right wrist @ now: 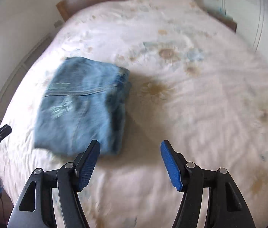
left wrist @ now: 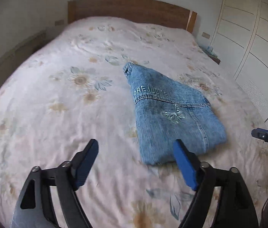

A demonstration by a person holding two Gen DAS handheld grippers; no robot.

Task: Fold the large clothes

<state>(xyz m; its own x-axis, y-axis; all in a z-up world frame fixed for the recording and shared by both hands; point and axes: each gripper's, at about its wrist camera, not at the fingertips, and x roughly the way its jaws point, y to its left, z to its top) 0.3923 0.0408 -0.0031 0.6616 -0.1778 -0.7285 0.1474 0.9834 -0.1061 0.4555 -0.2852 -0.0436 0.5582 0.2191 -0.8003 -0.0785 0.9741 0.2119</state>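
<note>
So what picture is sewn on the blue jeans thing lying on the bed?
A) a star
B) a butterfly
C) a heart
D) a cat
B: a pale stitched butterfly shows on the folded denim garment, just below the seam under the lettering, as it lies on the floral bedspread.

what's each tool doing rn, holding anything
Left tool: open, holding nothing, above the bed beside the folded jeans.
Right tool: open, holding nothing, just right of the jeans.
</note>
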